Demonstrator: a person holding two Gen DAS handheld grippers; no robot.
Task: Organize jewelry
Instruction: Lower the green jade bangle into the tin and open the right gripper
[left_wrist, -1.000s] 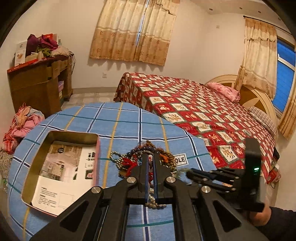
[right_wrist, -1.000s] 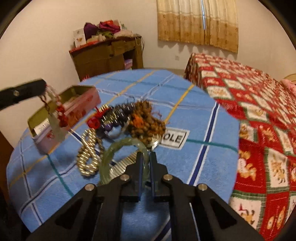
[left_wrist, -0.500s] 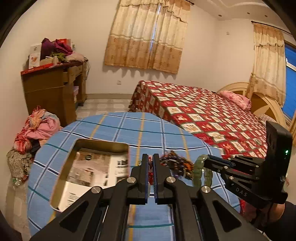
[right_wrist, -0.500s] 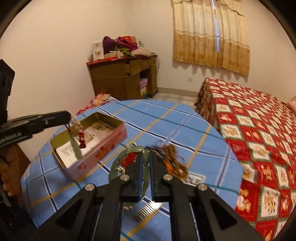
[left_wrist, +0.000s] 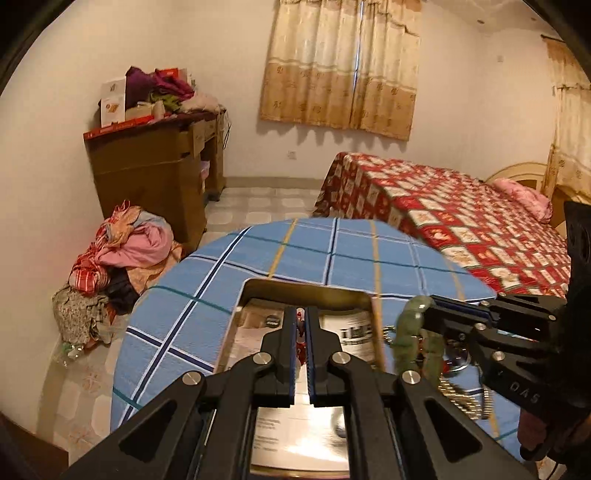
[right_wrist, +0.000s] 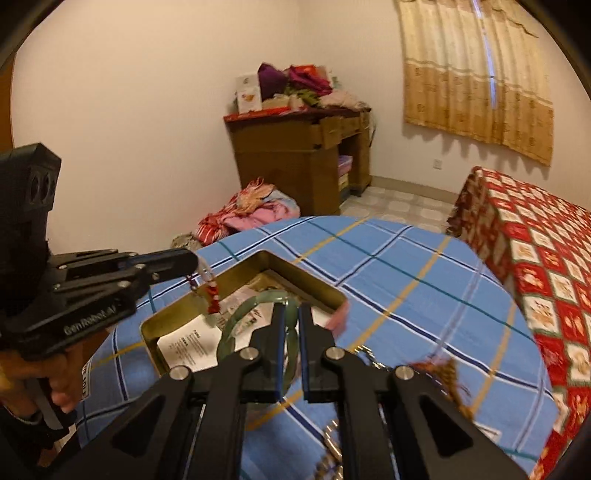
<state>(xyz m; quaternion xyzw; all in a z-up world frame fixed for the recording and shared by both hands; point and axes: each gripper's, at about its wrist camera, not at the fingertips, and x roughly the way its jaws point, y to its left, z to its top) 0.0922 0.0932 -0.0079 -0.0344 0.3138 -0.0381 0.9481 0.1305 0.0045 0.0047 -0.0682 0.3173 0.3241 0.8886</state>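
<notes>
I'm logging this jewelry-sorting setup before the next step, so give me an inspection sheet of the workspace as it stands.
Surface: round table under a blue plaid cloth.
Job's things: open gold tin with printed paper inside; green bangle and a red and white charm both held over it; more jewelry on the cloth, blurred.
Clutter: nothing seen on the table beyond the jewelry.
Grippers: left tongs shut on the charm; right tongs shut on the bangle.
Cables: nothing seen.
Surroundings: bed with a red patterned cover, wooden desk piled with clothes, clothes heap on the floor, curtains.
</notes>
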